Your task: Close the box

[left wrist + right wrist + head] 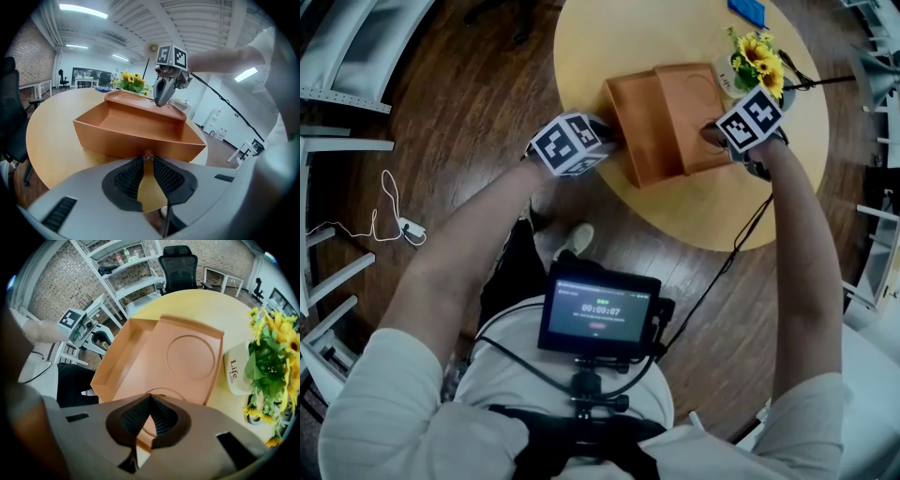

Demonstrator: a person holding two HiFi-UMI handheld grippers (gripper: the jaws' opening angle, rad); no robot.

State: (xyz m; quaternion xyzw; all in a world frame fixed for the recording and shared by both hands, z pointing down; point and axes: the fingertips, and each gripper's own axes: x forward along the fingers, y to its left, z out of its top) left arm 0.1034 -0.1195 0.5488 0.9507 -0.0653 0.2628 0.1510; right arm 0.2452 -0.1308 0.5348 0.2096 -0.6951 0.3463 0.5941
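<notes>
Both clenched on nothing, the left hand-held gripper (pixel 148 158) is held at the box's (pixel 639 131) near wall and the right hand-held gripper (pixel 150 398) at its lid (pixel 698 98). The box is seen mouth-up on the round worktop (pixel 769 206), its left half left uncovered by the lid; no long axis can be told. Beyond the box, sunflowers (pixel 759 58) are held in a white pot (pixel 236 369).

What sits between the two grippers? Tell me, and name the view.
The orange box, with its lid partly over it, lies between the left gripper and the right gripper. The head view shows it best.
</notes>
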